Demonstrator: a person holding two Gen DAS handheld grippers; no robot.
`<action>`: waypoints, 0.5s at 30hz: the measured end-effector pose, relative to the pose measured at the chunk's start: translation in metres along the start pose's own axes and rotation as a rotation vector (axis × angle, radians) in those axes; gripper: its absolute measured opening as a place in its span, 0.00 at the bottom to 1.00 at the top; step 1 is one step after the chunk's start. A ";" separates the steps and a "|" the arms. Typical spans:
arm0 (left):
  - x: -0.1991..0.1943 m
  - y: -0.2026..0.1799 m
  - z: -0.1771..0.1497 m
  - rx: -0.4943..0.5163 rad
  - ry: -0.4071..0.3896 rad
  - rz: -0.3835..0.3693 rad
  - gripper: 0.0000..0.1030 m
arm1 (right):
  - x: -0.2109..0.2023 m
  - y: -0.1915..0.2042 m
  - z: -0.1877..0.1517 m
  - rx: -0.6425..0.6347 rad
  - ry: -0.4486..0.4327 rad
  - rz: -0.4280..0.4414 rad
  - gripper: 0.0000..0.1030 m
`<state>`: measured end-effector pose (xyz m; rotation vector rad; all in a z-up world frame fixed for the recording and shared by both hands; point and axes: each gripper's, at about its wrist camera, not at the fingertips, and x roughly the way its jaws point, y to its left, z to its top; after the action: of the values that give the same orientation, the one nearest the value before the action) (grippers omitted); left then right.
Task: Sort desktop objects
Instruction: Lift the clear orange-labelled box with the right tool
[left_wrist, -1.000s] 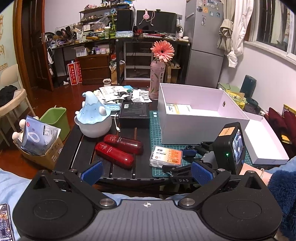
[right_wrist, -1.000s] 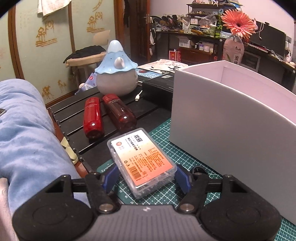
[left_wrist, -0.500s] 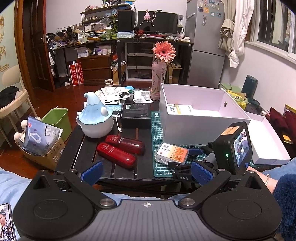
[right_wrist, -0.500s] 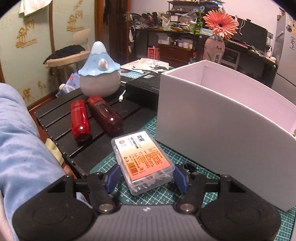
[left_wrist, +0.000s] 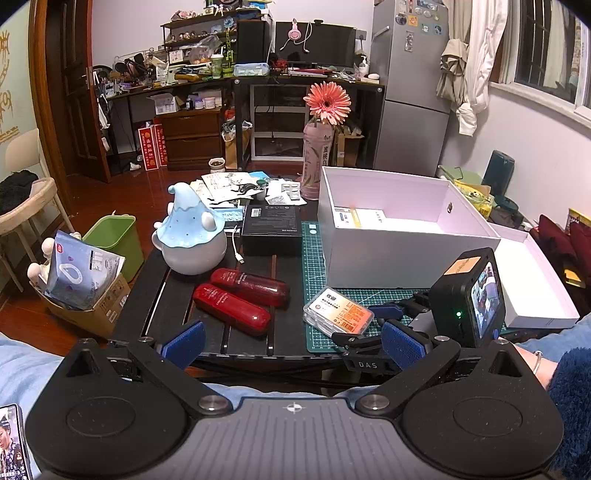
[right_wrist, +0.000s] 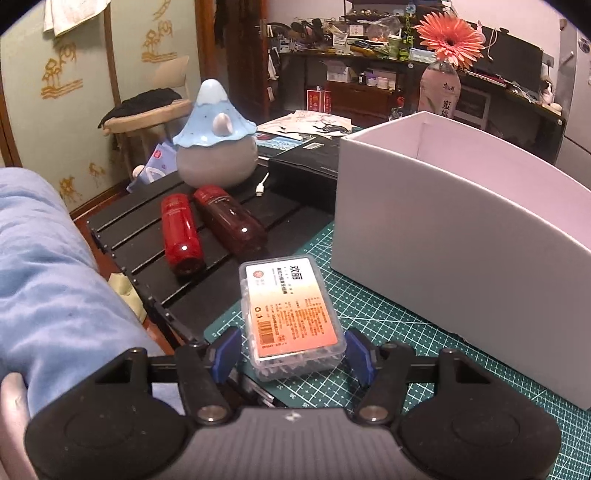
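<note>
A clear plastic box with an orange label (right_wrist: 291, 306) sits between the blue pads of my right gripper (right_wrist: 291, 354), which is shut on its sides just above the green cutting mat (right_wrist: 369, 332). From the left wrist view the same box (left_wrist: 338, 312) and right gripper (left_wrist: 364, 325) are in front of the big white open box (left_wrist: 406, 258). My left gripper (left_wrist: 291, 345) hangs open near the table's front edge, nothing between its fingers. Two red bottles (left_wrist: 240, 295) lie side by side on the black slatted table.
A blue-capped round ceramic pot (left_wrist: 192, 236) and a black carton (left_wrist: 271, 229) stand behind the bottles. A flower in a pink bottle (left_wrist: 317, 162) is at the back. The white lid (left_wrist: 532, 280) lies right of the box. A person's blue sleeve (right_wrist: 55, 277) is at the left.
The right gripper's pads have closed in on the labelled box, which now lies straight along the fingers instead of skewed. The left gripper has stayed where it was.
</note>
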<state>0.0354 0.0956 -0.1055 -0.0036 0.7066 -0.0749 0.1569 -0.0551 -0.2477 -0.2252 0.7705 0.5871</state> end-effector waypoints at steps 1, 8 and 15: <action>0.000 0.000 0.000 0.000 0.001 -0.001 1.00 | 0.000 0.000 0.000 -0.004 0.002 0.001 0.59; 0.000 0.000 0.001 0.000 0.003 0.000 1.00 | 0.007 -0.005 0.000 -0.001 0.004 0.020 0.60; 0.001 0.000 0.002 -0.004 0.004 -0.002 1.00 | 0.006 -0.002 0.000 -0.011 0.011 -0.030 0.56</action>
<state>0.0370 0.0955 -0.1049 -0.0081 0.7106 -0.0750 0.1613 -0.0542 -0.2515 -0.2497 0.7736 0.5619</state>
